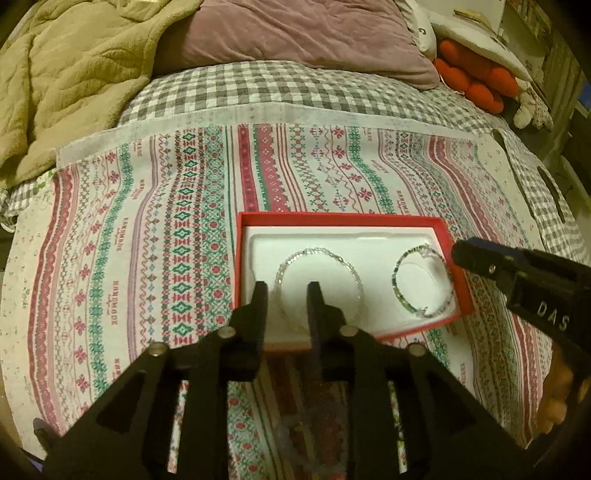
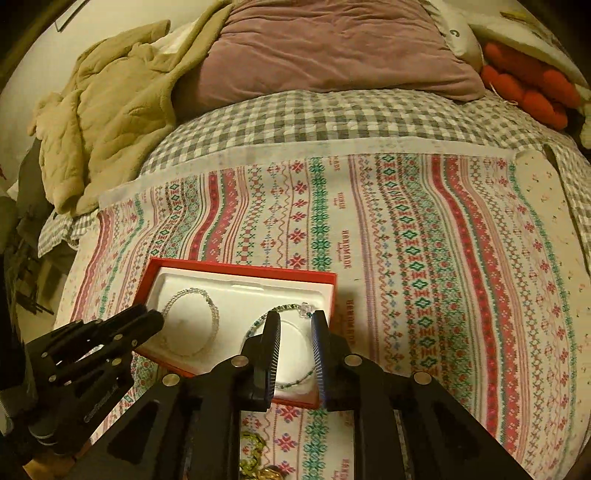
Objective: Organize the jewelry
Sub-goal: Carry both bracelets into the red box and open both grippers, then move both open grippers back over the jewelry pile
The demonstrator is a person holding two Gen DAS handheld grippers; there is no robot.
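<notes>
A red box (image 1: 332, 216) (image 2: 240, 267) with a white insert lies on the patterned cloth. A clear bead bracelet (image 1: 314, 251) (image 2: 212, 306) lies flat in its left half, and a green bead bracelet (image 1: 396, 275) (image 2: 284, 307) lies in its right half. My left gripper (image 1: 287, 293) (image 2: 151, 321) hangs over the near left part of the clear bracelet, jaws apart, with white insert showing between them. My right gripper (image 2: 296, 325) (image 1: 461, 254) stands over the green bracelet, jaws apart. Neither bracelet is pinched.
The patterned cloth (image 2: 424, 240) covers a grey checked bedsheet (image 1: 295, 85). A mauve pillow (image 1: 295, 33), a tan blanket (image 1: 74, 74) and a red plush toy (image 1: 476, 81) lie at the back. Gold jewelry (image 2: 255, 454) lies near the front edge. A hand (image 1: 561, 391) holds the right gripper.
</notes>
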